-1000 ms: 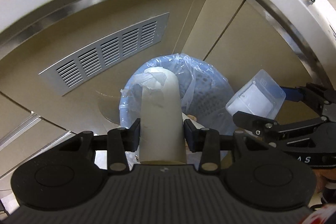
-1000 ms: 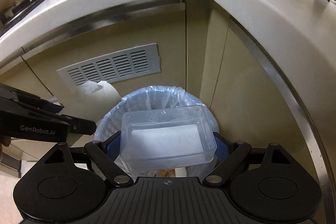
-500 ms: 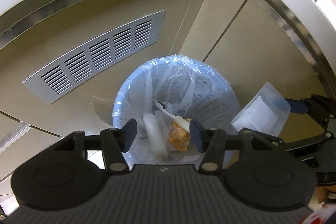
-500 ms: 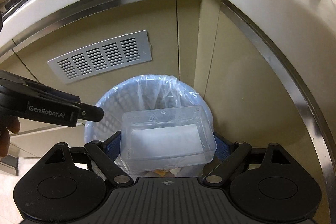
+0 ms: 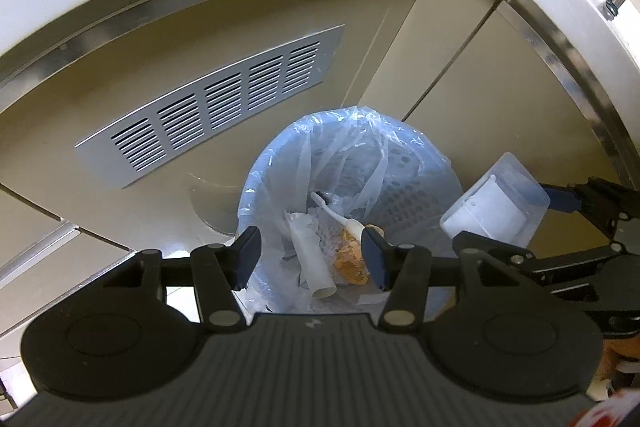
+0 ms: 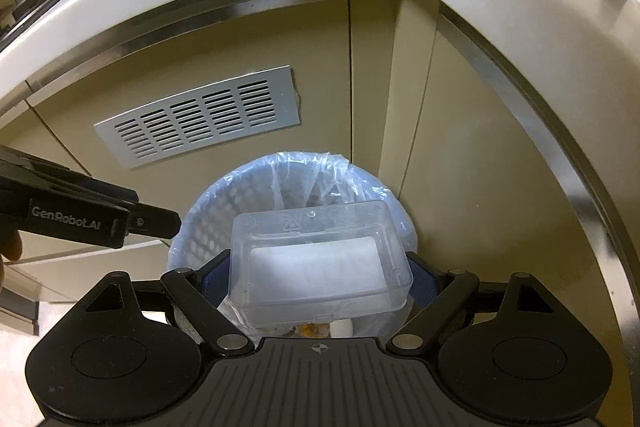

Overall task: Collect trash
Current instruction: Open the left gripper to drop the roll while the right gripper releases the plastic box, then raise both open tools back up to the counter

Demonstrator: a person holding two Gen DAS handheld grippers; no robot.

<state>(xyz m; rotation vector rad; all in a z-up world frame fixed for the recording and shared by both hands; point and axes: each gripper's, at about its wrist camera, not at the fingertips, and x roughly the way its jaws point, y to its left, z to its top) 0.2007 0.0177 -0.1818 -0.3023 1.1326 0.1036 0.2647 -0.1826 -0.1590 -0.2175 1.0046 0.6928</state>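
Left wrist view: left tool (image 5: 312,253) spread and empty above the lined bin (image 5: 400,163), lower centre; paper tube (image 5: 310,255) inside. Right tool (image 6: 320,277) pinches a clear box (image 6: 320,259) over the bin.

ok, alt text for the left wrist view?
Open left gripper hovers above a blue bag-lined trash basket holding a cardboard tube, a toothbrush and orange scraps. At right, the right gripper holds a clear plastic box over the rim.
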